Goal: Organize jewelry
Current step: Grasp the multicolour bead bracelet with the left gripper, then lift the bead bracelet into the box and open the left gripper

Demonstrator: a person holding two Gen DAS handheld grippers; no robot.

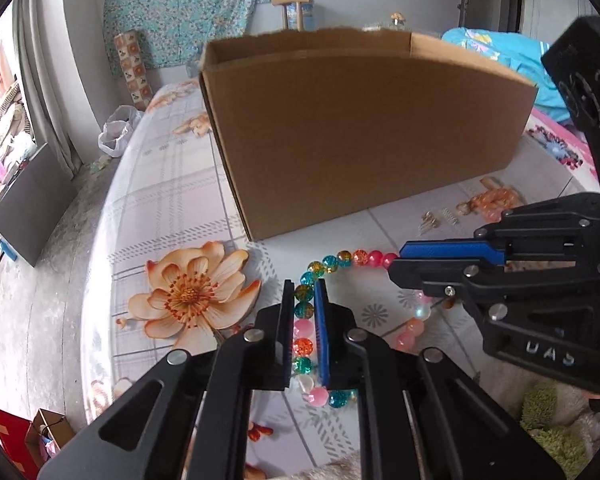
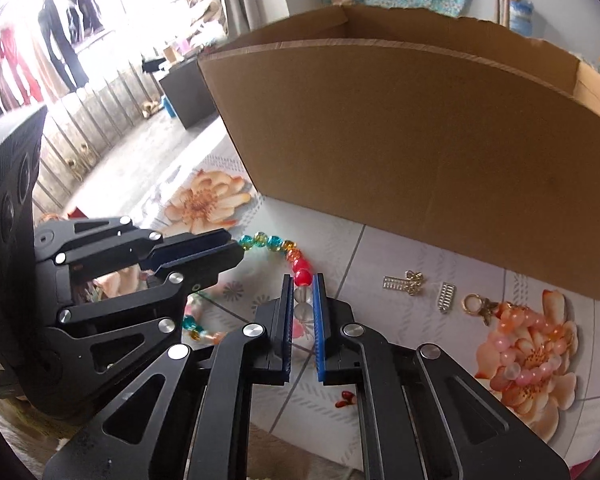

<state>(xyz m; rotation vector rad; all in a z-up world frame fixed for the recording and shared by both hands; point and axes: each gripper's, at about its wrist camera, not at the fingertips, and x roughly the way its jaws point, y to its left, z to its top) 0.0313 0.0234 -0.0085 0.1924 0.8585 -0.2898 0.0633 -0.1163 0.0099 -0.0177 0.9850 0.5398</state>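
Note:
A necklace of coloured glass beads point(image 1: 342, 259) lies on the flowered bedsheet in front of an open cardboard box point(image 1: 360, 132). My left gripper point(image 1: 304, 292) is shut on one side of the bead strand. My right gripper point(image 2: 303, 280) is shut on the other side, at the red and clear beads point(image 2: 302, 278). The right gripper shows in the left wrist view point(image 1: 396, 262), the left gripper in the right wrist view point(image 2: 236, 250). Both are close together, just short of the box point(image 2: 420, 152).
Small gold and silver pieces point(image 2: 414, 283) and a gold ring clasp point(image 2: 471, 304) lie to the right on the sheet, with a pink bead bracelet point(image 2: 520, 356) beyond. A blue quilt point(image 1: 496, 46) lies behind the box. The bed edge drops to the floor on the left.

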